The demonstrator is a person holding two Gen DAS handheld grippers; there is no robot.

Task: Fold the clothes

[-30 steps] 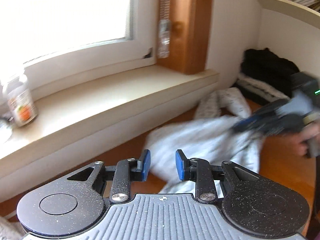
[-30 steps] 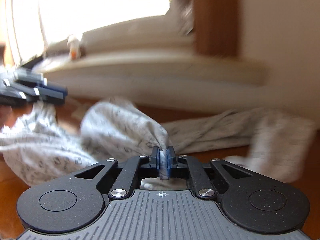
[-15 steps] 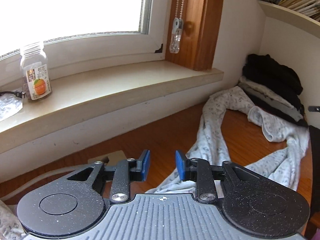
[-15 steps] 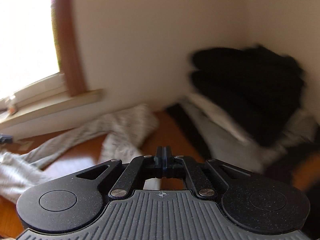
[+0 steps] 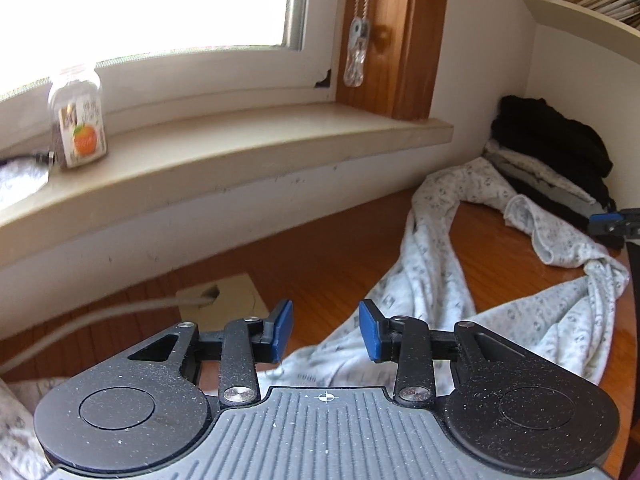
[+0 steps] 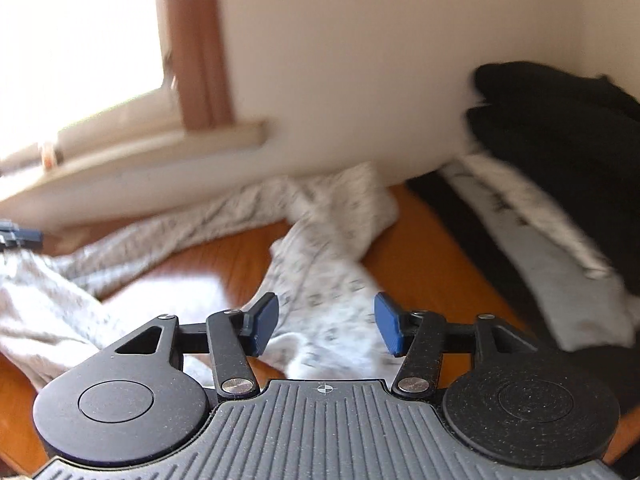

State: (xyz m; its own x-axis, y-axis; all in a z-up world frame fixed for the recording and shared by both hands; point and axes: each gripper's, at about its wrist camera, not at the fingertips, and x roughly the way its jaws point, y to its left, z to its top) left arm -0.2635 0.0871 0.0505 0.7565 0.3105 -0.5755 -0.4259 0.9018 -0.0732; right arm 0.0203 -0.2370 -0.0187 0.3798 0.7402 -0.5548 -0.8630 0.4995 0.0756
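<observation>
Half a second earlier the right gripper (image 6: 326, 328) was seen clenched with its blue pads pressed together; its jaws are now spread wide, nothing is held between them, and a blurred fold of the patterned white garment (image 6: 320, 276) lies just past the pads. One second ago a bunch of that cloth was pinched there. The left gripper (image 5: 325, 330) is likewise released, its pads set apart as in both earlier frames, and it is held above the near edge of the cloth. The garment (image 5: 436, 264) is spread on the wooden table (image 5: 320, 264). In the left wrist view one long strip of it is laid from about 6 o'clock up toward 1 o'clock, where it bends by the wall and is turned back down toward 3 o'clock, ending in a bunched knot near the table's right edge. The far bend is found just beside a stack of folded dark clothes (image 5: 556, 144) at 2 o'clock. A labelled jar (image 5: 78, 120) is seen standing on the windowsill (image 5: 240, 140) at 10 o'clock, and the right gripper's blue tip (image 5: 602, 222) is visible at 3 o'clock.
</observation>
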